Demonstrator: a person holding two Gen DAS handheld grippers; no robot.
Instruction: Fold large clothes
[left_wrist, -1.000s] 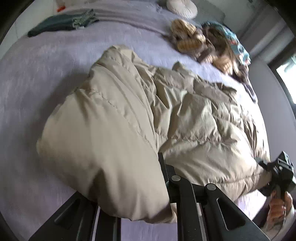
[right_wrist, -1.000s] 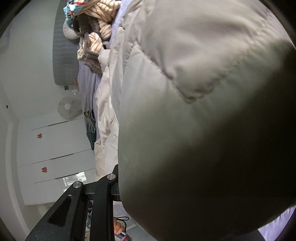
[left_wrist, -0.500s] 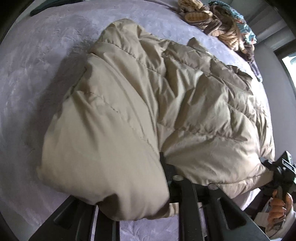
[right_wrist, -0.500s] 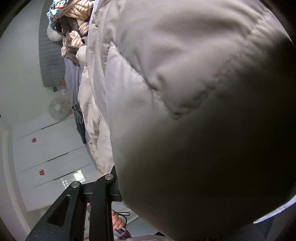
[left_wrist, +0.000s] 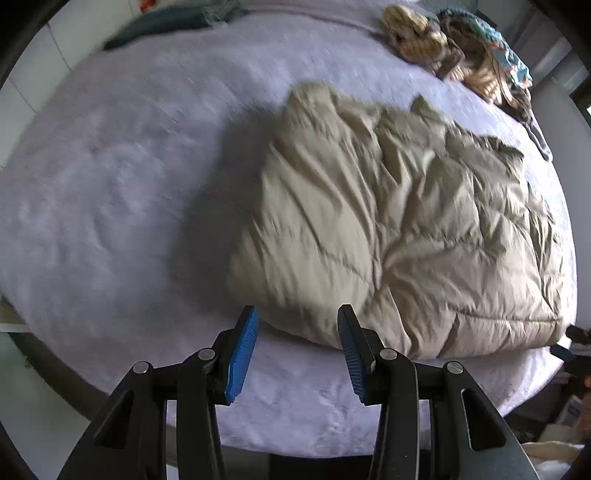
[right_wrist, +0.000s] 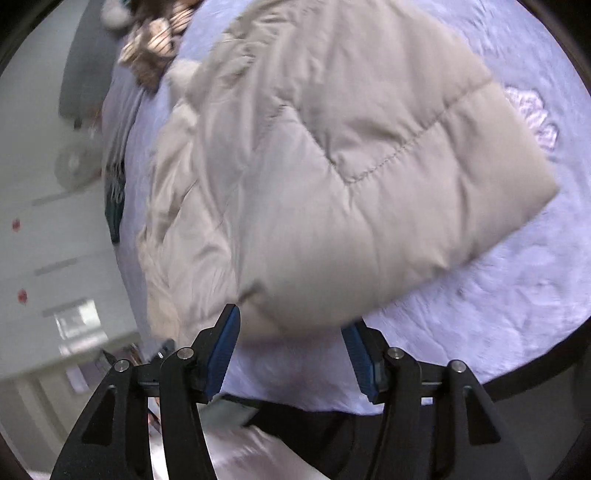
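Observation:
A beige puffer jacket (left_wrist: 399, 229) lies folded on the lilac bed cover (left_wrist: 110, 192). It also fills the right wrist view (right_wrist: 332, 177). My left gripper (left_wrist: 295, 328) is open and empty, just off the jacket's near edge. My right gripper (right_wrist: 291, 332) is open and empty, its jaws standing either side of the jacket's near corner without holding it.
A heap of knitted and patterned clothes (left_wrist: 461, 48) lies at the bed's far side. A dark green garment (left_wrist: 166, 22) lies at the far left. The bed's near edge (left_wrist: 295, 443) is right below my left gripper. White cabinets (right_wrist: 55, 258) and a fan (right_wrist: 74, 162) stand beyond the bed.
Both grippers have let go of the jacket and opened. The jacket has dropped flat onto the bed, and both grippers have pulled back from it.

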